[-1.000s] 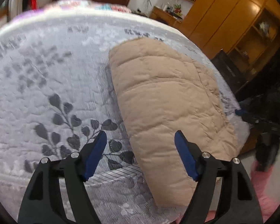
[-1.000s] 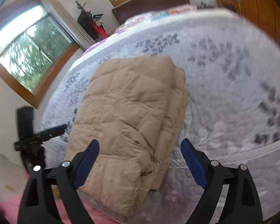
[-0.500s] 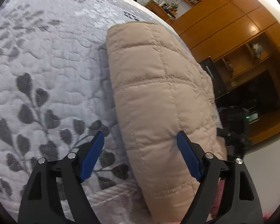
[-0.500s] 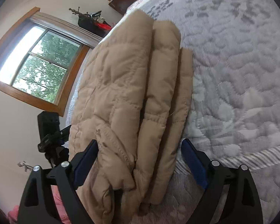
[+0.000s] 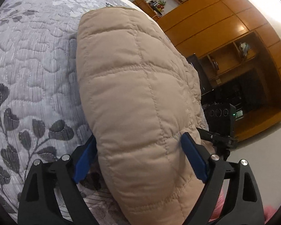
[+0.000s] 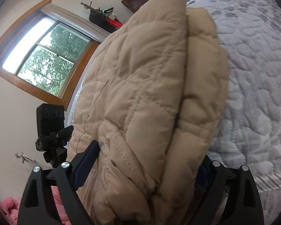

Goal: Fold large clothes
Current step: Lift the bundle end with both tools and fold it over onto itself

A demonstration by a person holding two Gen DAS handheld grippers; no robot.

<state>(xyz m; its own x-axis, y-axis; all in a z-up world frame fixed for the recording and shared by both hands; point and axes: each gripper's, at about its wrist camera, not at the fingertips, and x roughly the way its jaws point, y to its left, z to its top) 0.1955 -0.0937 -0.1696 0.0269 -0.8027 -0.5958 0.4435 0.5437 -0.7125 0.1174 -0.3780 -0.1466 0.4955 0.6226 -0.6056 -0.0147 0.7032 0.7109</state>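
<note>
A folded beige quilted jacket [image 5: 131, 84] lies on the grey leaf-patterned bedspread [image 5: 28, 65], its near end at the bed's edge. My left gripper [image 5: 138, 140] straddles that end, one blue pad on each side of the padding; its jaws are opening and do not squeeze the fabric. In the right wrist view the jacket [image 6: 140, 84] shows as stacked layers. My right gripper [image 6: 149, 151] straddles the near end of the stack with its jaws closing. Its left pad rests beside the fabric and its right pad is hidden behind the bulge.
A wooden wardrobe with shelves [image 5: 224, 28] stands past the bed's right side. A black device on a tripod [image 5: 221, 116] is close by, also seen as a device [image 6: 50, 120] below the window [image 6: 43, 60]. Pink fabric [image 6: 7, 206] lies on the floor.
Both grippers came down and forward onto the jacket's near end, which now fills the space between each pair of jaws. The left jaws stand a little wider.
</note>
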